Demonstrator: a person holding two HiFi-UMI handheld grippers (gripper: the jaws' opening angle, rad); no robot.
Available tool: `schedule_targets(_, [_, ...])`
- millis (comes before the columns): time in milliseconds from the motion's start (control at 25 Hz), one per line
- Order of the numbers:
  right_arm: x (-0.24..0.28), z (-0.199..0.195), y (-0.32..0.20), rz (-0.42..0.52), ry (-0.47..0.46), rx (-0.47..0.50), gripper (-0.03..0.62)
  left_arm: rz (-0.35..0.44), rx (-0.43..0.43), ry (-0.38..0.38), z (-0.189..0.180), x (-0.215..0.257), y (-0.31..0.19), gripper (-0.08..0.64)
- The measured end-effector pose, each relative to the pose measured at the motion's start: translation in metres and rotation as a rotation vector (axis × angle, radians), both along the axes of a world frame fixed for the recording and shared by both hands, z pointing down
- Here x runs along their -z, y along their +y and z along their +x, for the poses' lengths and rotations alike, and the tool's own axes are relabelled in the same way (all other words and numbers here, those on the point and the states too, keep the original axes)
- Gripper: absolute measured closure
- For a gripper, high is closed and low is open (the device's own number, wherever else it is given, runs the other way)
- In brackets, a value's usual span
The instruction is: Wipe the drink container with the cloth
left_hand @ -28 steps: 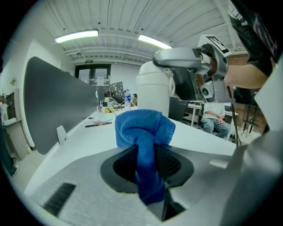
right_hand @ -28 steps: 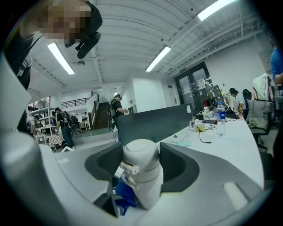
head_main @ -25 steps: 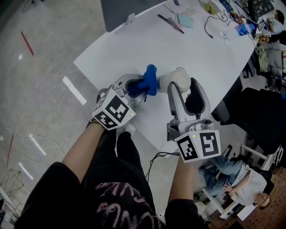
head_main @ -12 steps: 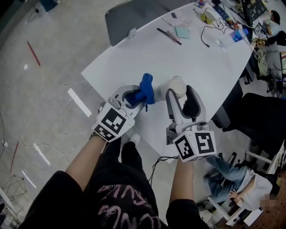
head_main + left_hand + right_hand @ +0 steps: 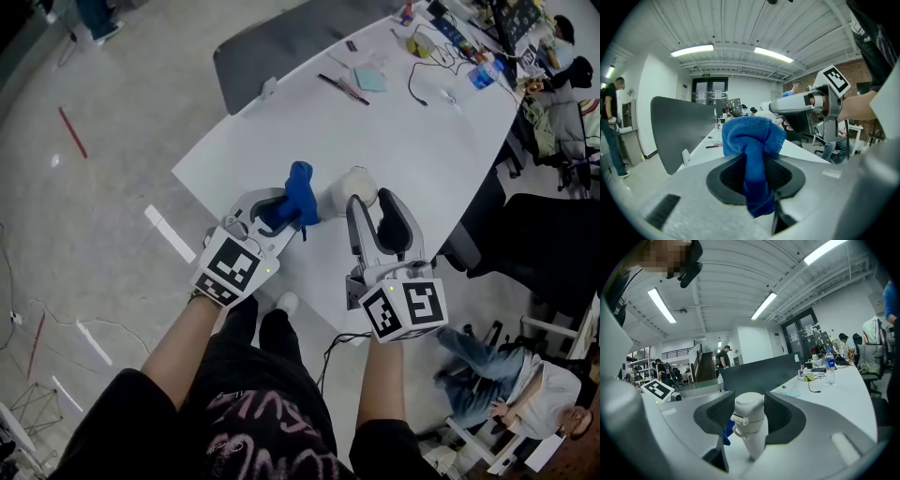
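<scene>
Two changes matter here. The right gripper (image 5: pixel 373 199) has just been closing its fingers. The white drink container (image 5: pixel 358 185) stands upright on the surface (image 5: pixel 403 131) between them, out near the fingertips. In the right gripper view both pads seem to meet its sides, so it now looks braced rather than merely framed. The left gripper (image 5: pixel 279 210) keeps its fingers clamped on the blue cloth (image 5: pixel 300 187), which bunches in a wad beyond the fingertips with a tail hanging below them. A second ago that wad lay against the container. Now it sits just to the left of the right gripper's fingers, near the container but apparently off it. My reading is that the steadying grip is being set, and the next step is to bring the cloth back onto the container for a wiping stroke.
</scene>
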State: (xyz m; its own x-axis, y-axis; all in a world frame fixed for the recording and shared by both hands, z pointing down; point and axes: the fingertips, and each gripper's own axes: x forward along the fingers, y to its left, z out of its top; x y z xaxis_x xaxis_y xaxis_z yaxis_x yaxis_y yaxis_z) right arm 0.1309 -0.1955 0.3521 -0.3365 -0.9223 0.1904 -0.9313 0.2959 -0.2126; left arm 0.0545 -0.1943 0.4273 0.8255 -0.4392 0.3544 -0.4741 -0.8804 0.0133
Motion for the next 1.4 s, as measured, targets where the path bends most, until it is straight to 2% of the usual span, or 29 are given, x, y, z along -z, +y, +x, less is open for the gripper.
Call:
schedule_targets(160, [0.006, 0.001, 0.003, 0.009, 0.003, -0.018, 0.446, 0.014, 0.001, 0.000, -0.001, 0.008, 0.002, 0.463])
schedule_targets(440, [0.012, -0.002, 0.014, 0.017, 0.007, -0.024, 0.468, 0.027, 0.033, 0.008, -0.006, 0.023, 0.006, 0.463])
schedule_targets(720, [0.020, 0.007, 0.027, 0.029, 0.011, -0.071, 0.504, 0.046, 0.065, 0.027, -0.010, 0.041, 0.009, 0.463])
schedule_targets(880, [0.025, 0.008, 0.036, 0.036, 0.014, -0.089, 0.551, 0.062, 0.069, 0.037, -0.011, 0.051, 0.014, 0.463])
schedule_targets(1400, [0.042, 0.013, 0.063, 0.067, 0.038, -0.129, 0.576, 0.115, 0.080, 0.062, -0.019, 0.080, 0.031, 0.463])
